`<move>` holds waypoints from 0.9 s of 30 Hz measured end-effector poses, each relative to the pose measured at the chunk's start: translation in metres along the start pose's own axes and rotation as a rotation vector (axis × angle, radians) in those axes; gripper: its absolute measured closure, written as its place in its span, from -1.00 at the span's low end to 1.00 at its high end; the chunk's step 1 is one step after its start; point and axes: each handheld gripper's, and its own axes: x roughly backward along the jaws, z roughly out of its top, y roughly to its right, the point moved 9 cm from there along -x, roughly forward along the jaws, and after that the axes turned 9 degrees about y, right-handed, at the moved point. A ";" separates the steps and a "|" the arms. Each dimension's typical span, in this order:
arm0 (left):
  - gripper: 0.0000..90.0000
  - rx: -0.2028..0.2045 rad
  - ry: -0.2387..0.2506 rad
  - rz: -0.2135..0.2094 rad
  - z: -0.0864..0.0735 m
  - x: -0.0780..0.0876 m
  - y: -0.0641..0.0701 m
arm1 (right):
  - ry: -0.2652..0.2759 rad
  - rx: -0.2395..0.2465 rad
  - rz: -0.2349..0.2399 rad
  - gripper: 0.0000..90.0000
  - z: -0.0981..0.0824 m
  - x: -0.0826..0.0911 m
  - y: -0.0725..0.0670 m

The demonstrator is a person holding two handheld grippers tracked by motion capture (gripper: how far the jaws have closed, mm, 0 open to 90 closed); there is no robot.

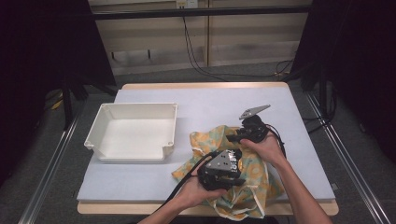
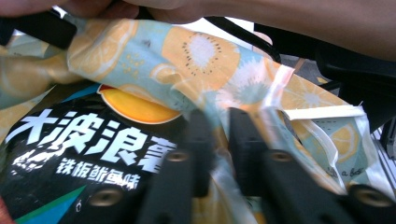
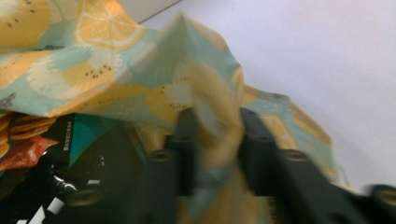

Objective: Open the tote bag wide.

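While the white bin (image 1: 133,132) sits empty at table left, both grippers (image 1: 223,169) (image 1: 250,130) clamp the fruit-print cloth bag (image 1: 247,179), containing a black snack packet (image 2: 79,158), lying front-centre, mouth facing the bin.

Bag (image 1: 243,186): soft printed cloth, matt. Snack pkt (image 2: 79,158): glossy black foil. Bin (image 1: 133,133): smooth white plastic. Table cover (image 1: 210,100): matt.

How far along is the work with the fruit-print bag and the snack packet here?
Early. The black snack packet already sits in the fruit-print cloth bag. Left gripper and right gripper each pinch the bag's fabric at its mouth. The white bin beside it holds nothing yet.
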 end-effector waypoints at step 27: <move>0.99 -0.106 0.051 -0.030 -0.002 -0.006 0.040 | 0.126 -0.138 -0.114 1.00 0.027 -0.021 0.064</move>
